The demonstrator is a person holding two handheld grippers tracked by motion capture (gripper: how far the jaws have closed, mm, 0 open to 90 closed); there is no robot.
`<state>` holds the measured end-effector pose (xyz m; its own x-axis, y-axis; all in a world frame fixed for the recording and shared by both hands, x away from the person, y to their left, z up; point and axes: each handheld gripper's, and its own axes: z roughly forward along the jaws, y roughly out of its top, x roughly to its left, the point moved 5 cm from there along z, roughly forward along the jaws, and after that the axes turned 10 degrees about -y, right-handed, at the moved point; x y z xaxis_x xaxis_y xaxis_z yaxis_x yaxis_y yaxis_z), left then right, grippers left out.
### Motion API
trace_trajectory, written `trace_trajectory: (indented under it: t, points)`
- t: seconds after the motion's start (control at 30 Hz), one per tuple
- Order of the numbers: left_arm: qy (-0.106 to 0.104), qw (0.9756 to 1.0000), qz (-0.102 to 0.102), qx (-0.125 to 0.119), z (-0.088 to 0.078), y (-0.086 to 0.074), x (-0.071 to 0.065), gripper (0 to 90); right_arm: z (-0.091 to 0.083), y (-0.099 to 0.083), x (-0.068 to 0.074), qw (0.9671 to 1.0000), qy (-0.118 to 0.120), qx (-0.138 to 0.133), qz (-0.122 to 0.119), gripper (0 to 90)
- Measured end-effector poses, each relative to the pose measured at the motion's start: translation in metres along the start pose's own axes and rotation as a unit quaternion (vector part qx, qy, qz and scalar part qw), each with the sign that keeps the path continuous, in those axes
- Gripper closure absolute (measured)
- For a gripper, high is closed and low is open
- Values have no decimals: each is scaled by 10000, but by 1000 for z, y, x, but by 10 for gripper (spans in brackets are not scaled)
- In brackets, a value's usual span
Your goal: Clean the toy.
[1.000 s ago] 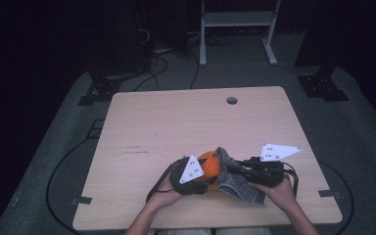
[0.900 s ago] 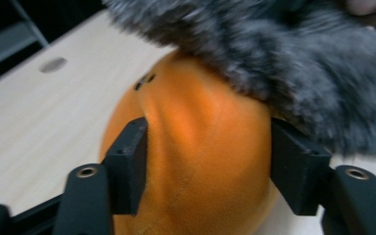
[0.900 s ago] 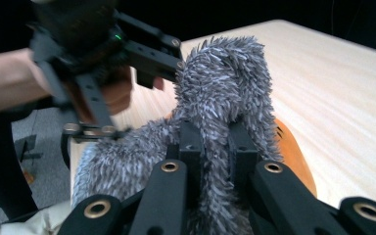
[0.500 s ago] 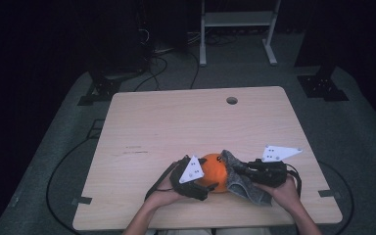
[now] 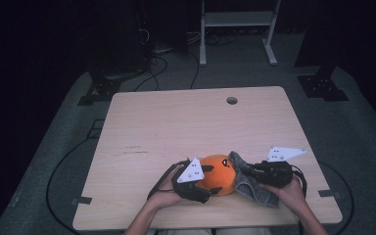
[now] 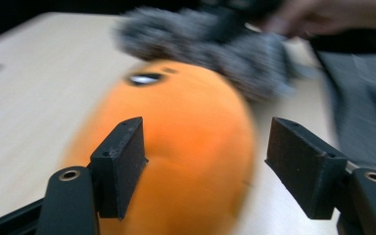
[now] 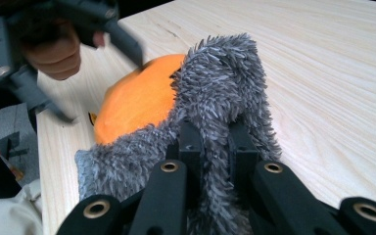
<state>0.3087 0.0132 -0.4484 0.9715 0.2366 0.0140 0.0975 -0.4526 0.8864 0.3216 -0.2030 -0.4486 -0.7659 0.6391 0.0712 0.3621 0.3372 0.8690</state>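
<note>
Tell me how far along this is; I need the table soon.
Done: right claw grips the grey cloth, draped against the orange plush. In hand: left claw, jaws just closing, straddles the plush, not yet clamped. Left: likely pulling the cloth over it.

Cloth (image 5: 251, 182) right of plush toy (image 5: 219, 174)

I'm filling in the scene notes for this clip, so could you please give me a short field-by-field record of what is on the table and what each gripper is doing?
surface: light wooden table with a small round hole near its far edge
main object: orange plush toy, near the front edge
second object: grey fuzzy cloth, draped against the toy's right side
left gripper: jaws astride the toy and just closing; its right pad stands clear of the plush, so no grip yet
right gripper: shut on the grey fuzzy cloth
image quality: left gripper view blurred
</note>
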Motion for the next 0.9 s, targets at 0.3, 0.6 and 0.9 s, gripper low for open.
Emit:
trace_trajectory:
  t: [0.3, 0.6, 0.9]
  points:
    - [-232, 9987, -159, 428, 7, -10, -7, 335, 0, 17, 24, 9989, 195, -30, -424, 801]
    - [161, 9992, -213, 302, 14, -8, 5, 156, 2, 7, 24, 9985, 385, -31, -392, 801]
    - [-49, 9990, -142, 423, 13, -10, 0, 304, -9, -9, -1, 9998, -57, 210, -31, 801]
